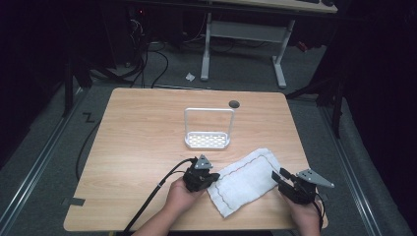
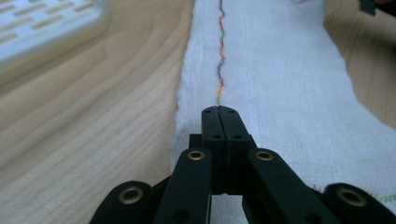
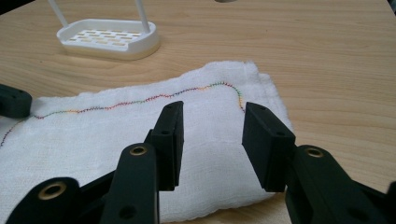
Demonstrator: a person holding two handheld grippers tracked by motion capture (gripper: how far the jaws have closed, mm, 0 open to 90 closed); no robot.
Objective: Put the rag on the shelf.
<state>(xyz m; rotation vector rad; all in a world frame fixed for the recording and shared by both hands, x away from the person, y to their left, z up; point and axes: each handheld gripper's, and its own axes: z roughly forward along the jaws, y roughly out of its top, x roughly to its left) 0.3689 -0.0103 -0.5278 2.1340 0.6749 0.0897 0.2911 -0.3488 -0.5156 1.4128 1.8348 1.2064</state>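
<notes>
We've got the white cloth (image 1: pixel 246 181) lying flat on the near right part of the wooden table (image 1: pixel 137 137), between our two hands, w/ its coloured stitch line running along it. Our left gripper (image 1: pixel 209 178) sits at the cloth's left edge; in the left gripper view its jaws are pressed together w/ the tips right on the fabric near the stitching, but we can't tell whether any cloth is actually pinched between them or whether they're just resting on top. Our right gripper (image 3: pixel 211 135) is spread wide, jaws hovering just over the cloth's right end, nothing caught yet. So we judge we're at the very start: the cloth looks unfolded and unlifted, the right-side grab isn't made, and whatever fold or lift comes after is all left to do. Around us: a white slotted rack (image 1: pixel 207 139) w/ a tall wire handle stands beyond the cloth, mid-table, near but apart from it, and a small dark round hole (image 1: pixel 234 103) sits by the far edge. Rack's the one thing that could get in the way if we swing the cloth forward; otherwise the path looks free.
</notes>
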